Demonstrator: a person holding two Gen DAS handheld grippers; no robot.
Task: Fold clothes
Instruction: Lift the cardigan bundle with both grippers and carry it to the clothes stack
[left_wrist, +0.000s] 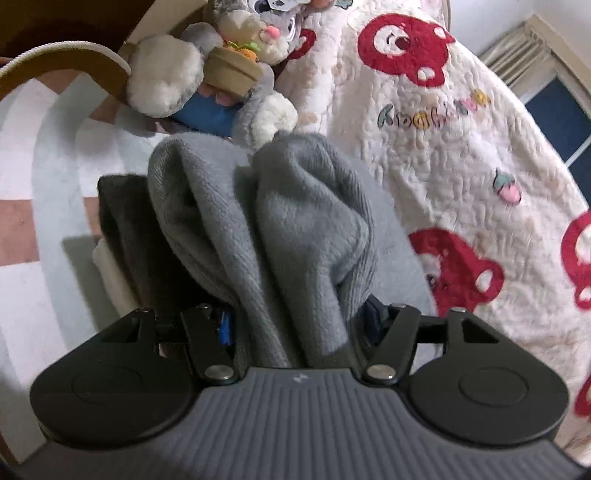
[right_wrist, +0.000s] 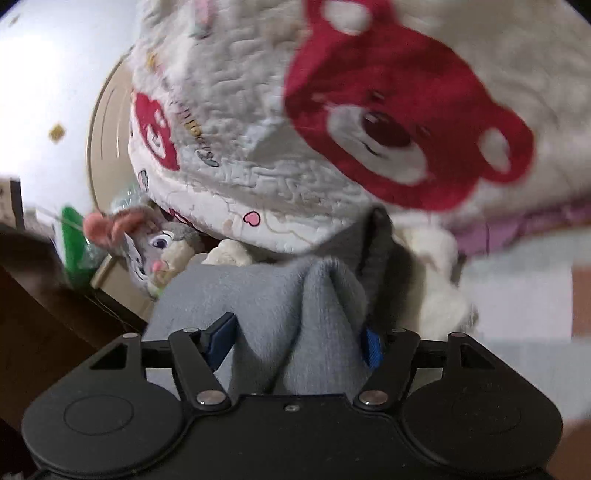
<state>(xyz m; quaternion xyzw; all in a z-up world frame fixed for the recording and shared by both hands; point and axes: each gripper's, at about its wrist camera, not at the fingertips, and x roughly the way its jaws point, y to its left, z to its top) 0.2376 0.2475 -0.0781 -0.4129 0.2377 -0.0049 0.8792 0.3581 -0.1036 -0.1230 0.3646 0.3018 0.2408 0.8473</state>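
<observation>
A grey fleece garment (left_wrist: 258, 229) is bunched thickly between the fingers of my left gripper (left_wrist: 299, 325), which is shut on it; the cloth rises in two humps and hides the fingertips. A darker grey layer (left_wrist: 122, 229) hangs at its left. In the right wrist view the same grey garment (right_wrist: 280, 314) fills my right gripper (right_wrist: 299, 343), shut on a fold of it, with the blue pads (right_wrist: 373, 347) pressed against the cloth on both sides.
A white quilted blanket with red bear heads (left_wrist: 443, 129) (right_wrist: 332, 122) lies right behind the garment. A grey plush rabbit (left_wrist: 229, 62) (right_wrist: 162, 247) sits at the back left. A striped sheet (left_wrist: 44, 177) covers the left side. A window (left_wrist: 561, 118) is far right.
</observation>
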